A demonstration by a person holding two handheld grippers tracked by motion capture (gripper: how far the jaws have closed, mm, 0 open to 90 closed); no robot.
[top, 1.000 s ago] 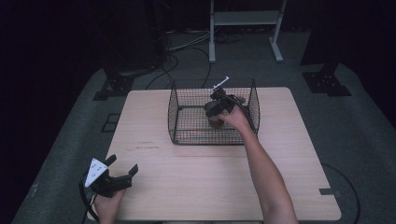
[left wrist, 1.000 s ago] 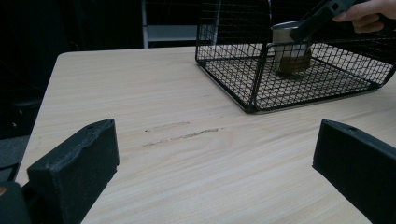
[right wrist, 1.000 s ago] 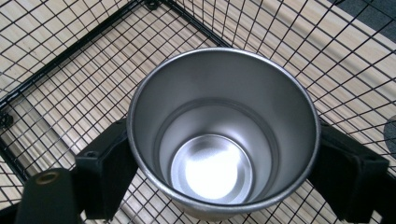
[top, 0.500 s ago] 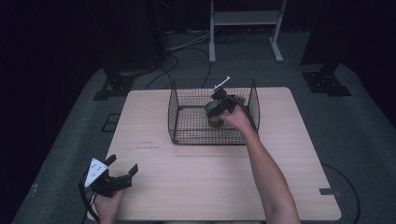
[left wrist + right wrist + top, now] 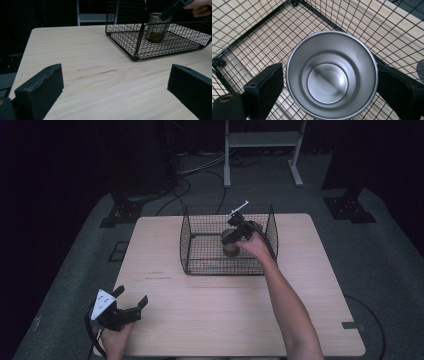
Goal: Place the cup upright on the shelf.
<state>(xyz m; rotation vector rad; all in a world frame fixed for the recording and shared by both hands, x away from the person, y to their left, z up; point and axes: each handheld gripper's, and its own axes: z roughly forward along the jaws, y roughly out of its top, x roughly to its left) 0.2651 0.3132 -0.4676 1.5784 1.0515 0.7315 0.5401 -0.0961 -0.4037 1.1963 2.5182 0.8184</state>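
The 2 jaws of the right gripper (image 5: pixel 329 82) have just been opening and are seen parted around the steel cup (image 5: pixel 332 75), 1 at the cup's 9 o'clock and 1 at its 3 o'clock. A thin gap is seen at the left pad; whether the right pad touches the rim cannot be told. The cup is judged released, standing upright on the floor of the wire basket (image 5: pixel 200 251), toward its 3 o'clock side.

The cup could be tipped if the gripper is lifted askew, since a pad could catch the rim. A jaw could also be snagged on the basket's mesh.

The left gripper (image 5: pixel 131 306) is held with its jaws spread wide and empty, at the table's (image 5: pixel 210 320) 7 o'clock corner.

Counted: 1 cup, 1 basket, 2 grippers, 1 table.
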